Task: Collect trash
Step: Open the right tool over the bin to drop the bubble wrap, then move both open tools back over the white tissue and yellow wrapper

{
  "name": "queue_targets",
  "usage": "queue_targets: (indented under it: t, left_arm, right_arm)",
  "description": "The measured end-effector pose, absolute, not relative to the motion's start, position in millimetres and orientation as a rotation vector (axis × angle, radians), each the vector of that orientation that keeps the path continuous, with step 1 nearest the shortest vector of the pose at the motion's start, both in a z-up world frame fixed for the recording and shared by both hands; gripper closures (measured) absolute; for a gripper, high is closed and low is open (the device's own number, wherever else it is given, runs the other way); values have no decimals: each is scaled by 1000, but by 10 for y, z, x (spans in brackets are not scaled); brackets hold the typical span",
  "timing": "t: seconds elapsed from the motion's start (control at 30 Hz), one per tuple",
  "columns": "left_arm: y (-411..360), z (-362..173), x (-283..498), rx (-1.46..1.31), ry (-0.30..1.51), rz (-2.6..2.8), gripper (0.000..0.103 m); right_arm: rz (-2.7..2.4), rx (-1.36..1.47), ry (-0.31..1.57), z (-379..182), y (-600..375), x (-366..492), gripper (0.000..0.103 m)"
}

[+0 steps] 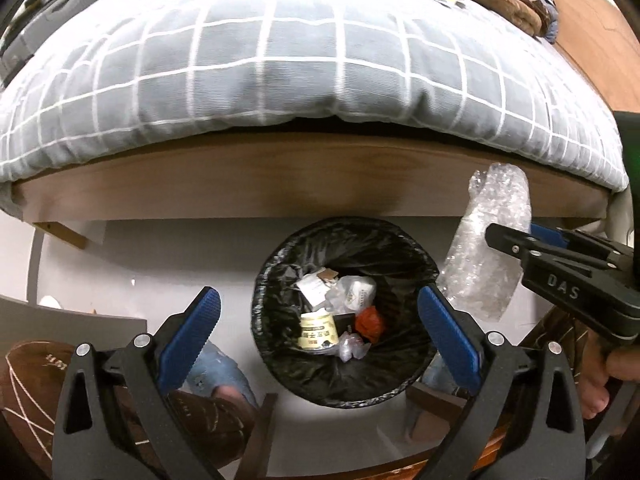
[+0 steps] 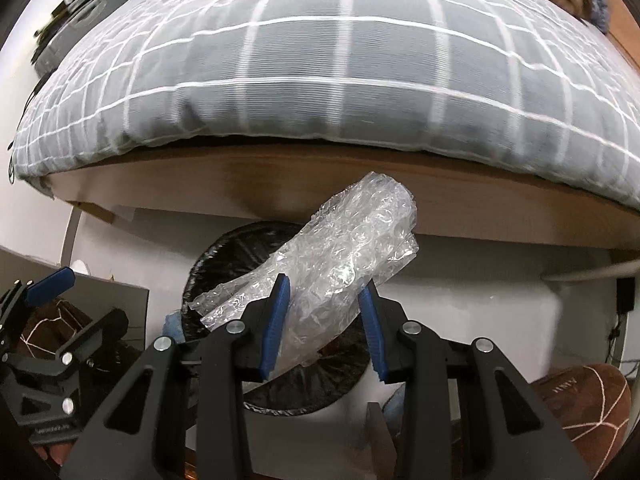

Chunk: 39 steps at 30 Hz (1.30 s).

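Bubble wrap (image 2: 340, 264), a crumpled clear roll, is pinched between the blue pads of the right gripper (image 2: 324, 312), with most of the roll sticking out beyond the fingers toward one o'clock in the right wrist view. A round trash bin (image 1: 280, 264) lined with a black bag sits on the white floor just below and in front, already holding paper scraps, a small jar and a red wrapper. From the left wrist view the wrap hangs at three o'clock from the bin, over or just outside its right rim. To do this step well, the right gripper likely needs to move left until the wrap is over the middle of the opening, then let go low, since the light roll could catch the rim and tip out. The left gripper (image 1: 320, 332) hovers over the bin with fingers spread wide, holding nothing, and may crowd the drop. A wooden bed frame (image 1: 280, 184) with a grey checked quilt (image 1: 280, 60) overhangs at twelve o'clock. Brown slippers (image 2: 580, 408) lie nearby.
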<state>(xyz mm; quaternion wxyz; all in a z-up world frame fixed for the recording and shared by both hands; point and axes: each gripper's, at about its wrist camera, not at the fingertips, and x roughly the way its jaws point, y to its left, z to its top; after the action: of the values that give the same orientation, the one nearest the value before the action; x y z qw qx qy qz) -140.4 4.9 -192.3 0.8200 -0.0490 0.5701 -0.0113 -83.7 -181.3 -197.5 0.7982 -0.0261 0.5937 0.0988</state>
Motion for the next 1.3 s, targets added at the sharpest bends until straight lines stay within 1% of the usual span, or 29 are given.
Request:
queue_targets:
  t: [0.23, 0.67, 0.77, 0.8, 0.87, 0.93, 0.97, 1.0, 1.07, 1.1, 1.17, 1.23, 1.3]
  left_arm:
    - [336, -1779, -1454, -120, 1193, 20, 6]
    - [476, -1932, -1477, -117, 1225, 43, 6]
    - [473, -1955, -1478, -116, 1229, 42, 6]
    - [470, -1970, -1477, -116, 1232, 40, 6]
    - [467, -1987, -1472, -116, 1236, 41, 6]
    - [465, -1998, -1469, -120, 1240, 42, 6]
    - [465, -2001, -1467, -122, 1241, 41, 6]
    - [463, -2006, -1463, -121, 1240, 42, 6]
    - [457, -2002, -1461, -119, 1237, 41, 6]
    - [447, -2003, -1464, -119, 1236, 40, 6]
    - [443, -1999, -1468, -118, 1235, 40, 6]
    - [430, -1994, -1467, -117, 1232, 39, 6]
    - [406, -1984, -1460, -115, 1228, 35, 6]
  right_arm:
    - [253, -85, 1281, -1959, -1499, -806, 68]
    - [292, -112, 1331, -2172, -1181, -818, 66]
    - [291, -111, 1344, -2227, -1169, -824, 62]
    - [287, -107, 1348, -2242, -1177, -826, 58]
    - [283, -106, 1353, -2286, -1169, -826, 54]
    - [276, -105, 1348, -2276, -1185, -827, 44]
    - [269, -97, 1342, -2265, -1207, -824, 41]
    - [263, -92, 1338, -2264, -1214, -820, 36]
    - [247, -89, 1327, -2248, -1247, -809, 30]
    - [241, -85, 1321, -2241, -1259, -802, 26]
    - [224, -79, 1310, -2216, -1308, -793, 22]
    - [209, -79, 1290, -2170, -1359, -791, 14]
    - [190, -90, 1264, -2121, -1385, -798, 11]
